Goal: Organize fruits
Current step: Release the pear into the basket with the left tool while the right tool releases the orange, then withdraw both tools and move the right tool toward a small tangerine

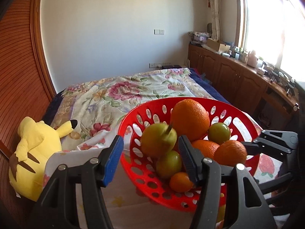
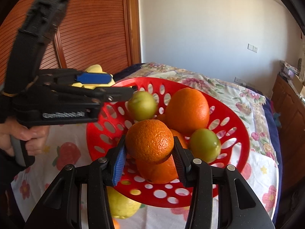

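Note:
A red perforated basket [image 1: 133, 171] [image 2: 238, 152] sits on the flowered bedspread. It holds a big orange [image 1: 190, 118] [image 2: 187, 108], smaller oranges and several green fruits. My right gripper [image 2: 149, 143] is shut on a mandarin orange [image 2: 149, 141] [image 1: 230, 152] just above the pile; in the left wrist view this gripper [image 1: 247, 148] comes in from the right. My left gripper [image 1: 150, 141] [image 2: 123, 85] stands open over the basket's far side. A blurred green fruit with a stem [image 1: 158, 141] [image 2: 142, 106] lies just beyond its tips, and the pads do not press on it.
A yellow plush toy [image 1: 34, 152] [image 2: 95, 70] lies on the bed left of the basket, by the wooden wardrobe [image 1: 17, 76]. A yellow fruit [image 2: 122, 204] sits partly under the basket's near rim. A person's hand [image 2: 24, 135] holds the left gripper's handle. Wooden cabinets [image 1: 238, 76] line the window wall.

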Action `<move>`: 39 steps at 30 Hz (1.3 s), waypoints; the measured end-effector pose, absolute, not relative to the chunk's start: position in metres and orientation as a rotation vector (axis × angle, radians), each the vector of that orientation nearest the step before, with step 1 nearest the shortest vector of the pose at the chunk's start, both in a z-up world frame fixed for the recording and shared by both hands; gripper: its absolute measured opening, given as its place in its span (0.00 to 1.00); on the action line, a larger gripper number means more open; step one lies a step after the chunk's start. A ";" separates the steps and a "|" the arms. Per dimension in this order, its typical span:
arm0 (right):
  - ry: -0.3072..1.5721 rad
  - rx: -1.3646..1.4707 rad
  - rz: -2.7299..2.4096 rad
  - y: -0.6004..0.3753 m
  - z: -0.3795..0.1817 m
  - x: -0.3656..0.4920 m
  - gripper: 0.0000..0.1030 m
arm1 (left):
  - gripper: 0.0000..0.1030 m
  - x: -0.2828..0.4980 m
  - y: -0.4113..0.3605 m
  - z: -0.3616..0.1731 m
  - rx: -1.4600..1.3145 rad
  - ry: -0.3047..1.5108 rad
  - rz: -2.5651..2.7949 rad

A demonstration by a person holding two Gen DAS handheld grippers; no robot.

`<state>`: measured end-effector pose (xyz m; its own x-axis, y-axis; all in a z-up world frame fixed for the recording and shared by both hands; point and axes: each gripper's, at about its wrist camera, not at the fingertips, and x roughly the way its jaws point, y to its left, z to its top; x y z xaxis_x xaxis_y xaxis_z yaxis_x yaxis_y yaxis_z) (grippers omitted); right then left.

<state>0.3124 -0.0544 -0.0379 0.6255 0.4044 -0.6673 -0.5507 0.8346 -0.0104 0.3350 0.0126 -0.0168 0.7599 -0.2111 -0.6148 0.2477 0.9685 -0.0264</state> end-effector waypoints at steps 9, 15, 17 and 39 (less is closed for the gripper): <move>0.714 -0.228 0.564 -0.038 -0.044 0.317 0.45 | 0.58 0.294 0.041 -0.032 0.018 0.647 -0.225; 0.727 -0.219 0.544 -0.032 -0.048 0.323 0.45 | 0.58 0.280 0.048 -0.046 0.010 0.671 -0.248; 0.731 -0.219 0.542 -0.029 -0.048 0.325 0.45 | 0.58 0.275 0.049 -0.049 0.010 0.673 -0.253; 0.700 -0.182 0.489 -0.074 -0.033 0.254 0.55 | 0.59 0.246 0.022 -0.068 0.043 0.694 -0.311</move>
